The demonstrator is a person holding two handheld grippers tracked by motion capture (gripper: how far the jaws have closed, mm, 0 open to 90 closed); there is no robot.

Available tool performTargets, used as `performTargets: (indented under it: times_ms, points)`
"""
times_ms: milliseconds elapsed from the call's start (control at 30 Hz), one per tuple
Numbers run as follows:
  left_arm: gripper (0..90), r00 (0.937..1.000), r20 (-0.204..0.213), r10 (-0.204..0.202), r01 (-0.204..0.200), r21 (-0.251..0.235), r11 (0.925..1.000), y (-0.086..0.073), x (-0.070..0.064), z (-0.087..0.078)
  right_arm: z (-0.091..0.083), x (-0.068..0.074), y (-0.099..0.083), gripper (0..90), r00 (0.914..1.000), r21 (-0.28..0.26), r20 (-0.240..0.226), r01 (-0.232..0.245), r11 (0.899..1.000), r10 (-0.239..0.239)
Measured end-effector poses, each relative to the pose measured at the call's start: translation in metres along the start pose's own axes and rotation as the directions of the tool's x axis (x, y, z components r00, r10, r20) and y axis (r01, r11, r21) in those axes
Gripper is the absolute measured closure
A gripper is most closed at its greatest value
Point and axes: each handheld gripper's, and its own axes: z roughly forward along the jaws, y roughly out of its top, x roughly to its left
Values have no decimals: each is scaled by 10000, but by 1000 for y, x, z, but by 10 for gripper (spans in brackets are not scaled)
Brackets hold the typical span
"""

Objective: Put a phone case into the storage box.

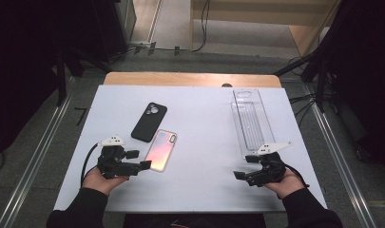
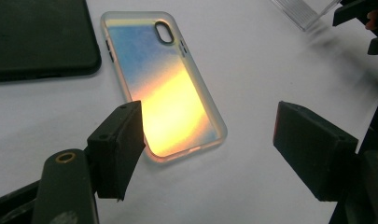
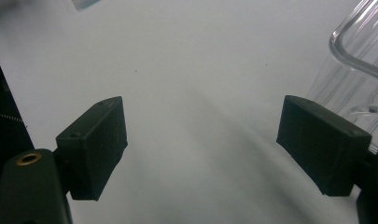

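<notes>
1. Jaws of the left gripper (image 2: 207,140) stand wide apart with nothing between them but bare table (image 1: 204,190); one jaw covers the near left edge of the iridescent case (image 2: 165,91) in the left gripper view.
2. Jaws of the right gripper (image 3: 203,140) are equally spread and hold nothing; the clear tray (image 3: 359,56) is cut off at 2 o'clock in the right gripper view, so its length cannot be judged there.
3. In the high view the iridescent case (image 1: 161,149) lies flat just left of the table's centre, its near end just beside the left gripper (image 1: 141,161), at the gripper's 2 o'clock.
4. The case is translucent with a frosted rim, shading from blue near the camera cutout through yellow to pink; the cutout sits at its far end.
5. A black case (image 1: 149,121) lies at its 11 o'clock, close by; whether they touch is hard to tell.
6. The clear tray (image 1: 252,118) lies lengthwise at the right gripper's (image 1: 245,170) 12 o'clock, its near end partly hidden by the gripper's plate.
</notes>
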Motion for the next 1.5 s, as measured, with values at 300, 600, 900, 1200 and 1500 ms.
performTargets:
  times_ms: [300, 600, 900, 1200, 1500]
  points:
    - [113, 9985, -444, -304, 308, 73, 9995, 15, -1, 15, 0, -1, 0, 142, 10000, 43, 81, -30, 10000, 30]
    - [0, 9955, -920, -247, 232, -175, 9996, 30, -4, 27, -1, -1, -1, 142, 9999, -41, 82, -59, 10000, 59]
    - [0, 9872, -1546, -398, 349, -345, 9988, 41, -7, 37, 0, -1, -1, 142, 10000, -7, 96, -10, 10000, 10]
    - [0, 9768, -2071, -540, 486, -309, 9983, 47, -10, 47, 0, -1, -1, 142, 9999, 51, 145, 7, 10000, -8]
    - [0, 9669, -2484, -575, 456, -530, 9975, 58, -19, 62, 0, 0, -1, 142, 9998, 76, 195, 1, 10000, -3]
